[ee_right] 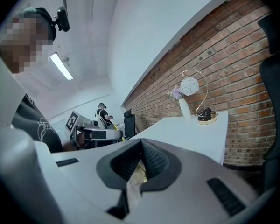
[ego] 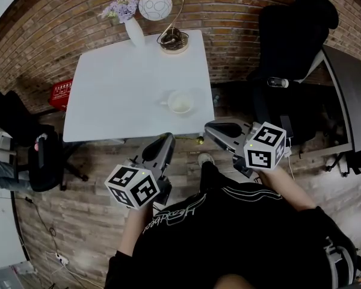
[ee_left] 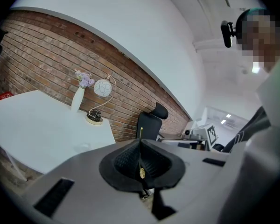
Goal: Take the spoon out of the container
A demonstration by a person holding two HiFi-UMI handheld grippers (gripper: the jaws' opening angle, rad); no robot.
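Reach not begun: my left tongs and right tongs, pressed together and empty, must spread over the container (spoon unseen) on the worktop.

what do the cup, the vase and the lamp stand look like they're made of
Cup: probably glazed ceramic, smooth and white with a moulded handle, though plastic is possible. Vase: plain white with a dull finish, likely ceramic. Lamp stand: a thin gold-coloured arc and round base, which looks like brass-finish metal.
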